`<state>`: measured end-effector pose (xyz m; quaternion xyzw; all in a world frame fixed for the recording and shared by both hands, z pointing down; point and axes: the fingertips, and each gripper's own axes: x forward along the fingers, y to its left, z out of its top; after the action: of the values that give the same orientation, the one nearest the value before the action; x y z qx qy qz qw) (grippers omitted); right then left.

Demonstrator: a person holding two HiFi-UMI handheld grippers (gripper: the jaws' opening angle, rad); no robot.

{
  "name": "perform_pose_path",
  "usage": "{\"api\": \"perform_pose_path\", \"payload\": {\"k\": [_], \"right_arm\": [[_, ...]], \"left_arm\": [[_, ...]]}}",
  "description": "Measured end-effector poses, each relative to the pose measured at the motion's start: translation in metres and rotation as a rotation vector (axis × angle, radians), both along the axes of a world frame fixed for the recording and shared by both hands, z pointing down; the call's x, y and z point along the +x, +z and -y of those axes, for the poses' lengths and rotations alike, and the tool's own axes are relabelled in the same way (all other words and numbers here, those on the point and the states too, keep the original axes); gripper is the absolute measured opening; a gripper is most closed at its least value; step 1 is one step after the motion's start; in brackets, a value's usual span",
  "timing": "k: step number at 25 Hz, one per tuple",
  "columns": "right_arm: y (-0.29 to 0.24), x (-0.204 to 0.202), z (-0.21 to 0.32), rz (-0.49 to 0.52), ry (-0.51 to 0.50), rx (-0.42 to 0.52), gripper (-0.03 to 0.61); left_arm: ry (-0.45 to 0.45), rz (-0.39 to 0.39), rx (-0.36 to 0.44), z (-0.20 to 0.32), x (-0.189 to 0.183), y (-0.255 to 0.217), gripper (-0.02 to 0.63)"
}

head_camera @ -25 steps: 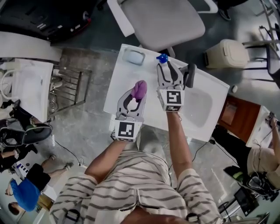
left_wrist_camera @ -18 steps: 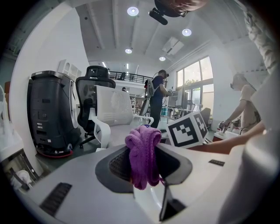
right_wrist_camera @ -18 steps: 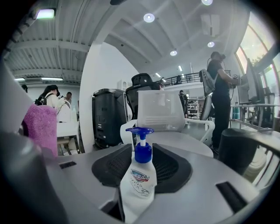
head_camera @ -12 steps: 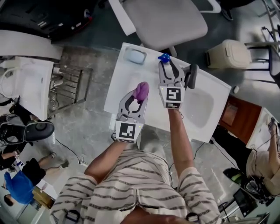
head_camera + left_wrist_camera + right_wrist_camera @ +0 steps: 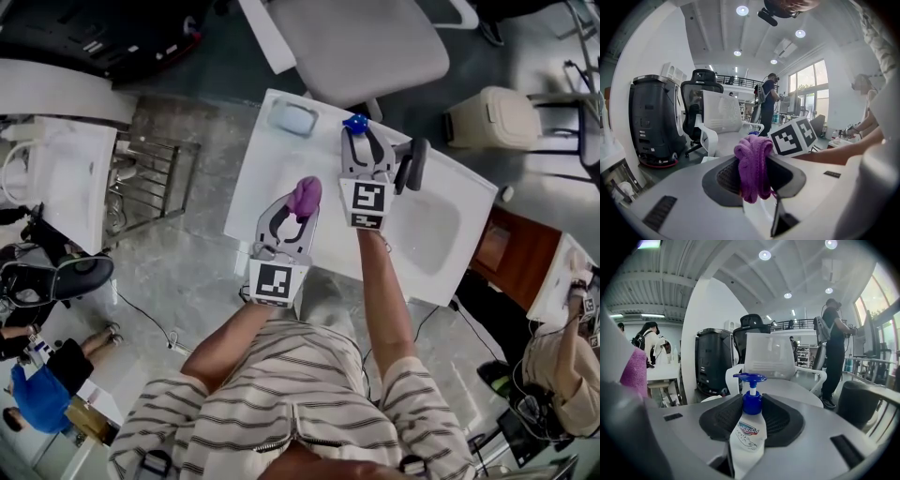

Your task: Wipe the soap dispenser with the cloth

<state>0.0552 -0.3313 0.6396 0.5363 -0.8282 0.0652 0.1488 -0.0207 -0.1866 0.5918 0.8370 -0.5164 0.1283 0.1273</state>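
Both things gripped, cloth not yet on the bottle.

My left tongs are clamped on the bunched purple cloth. My right tongs are closed on the soap dispenser at its blue collar, over the far part of the surface. I judge wiping hasn't begun: the cloth must travel right and farther to meet the white body. Only the head view shows the gap between them, and only the right gripper view shows the bottle's body and label.
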Motion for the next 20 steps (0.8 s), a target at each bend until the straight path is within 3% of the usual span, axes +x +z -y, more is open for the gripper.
{"api": "perform_pose_path", "payload": {"k": [10,20], "right_arm": [[-0.004,0.004,-0.008,0.047,0.021,-0.022,0.130],[-0.042,0.007,-0.030,0.092,0.018,-0.019,0.129]], "left_arm": [[-0.004,0.001,0.014,-0.004,-0.006,-0.006,0.132],[0.006,0.000,0.047,-0.017,-0.007,-0.025,0.132]]}}
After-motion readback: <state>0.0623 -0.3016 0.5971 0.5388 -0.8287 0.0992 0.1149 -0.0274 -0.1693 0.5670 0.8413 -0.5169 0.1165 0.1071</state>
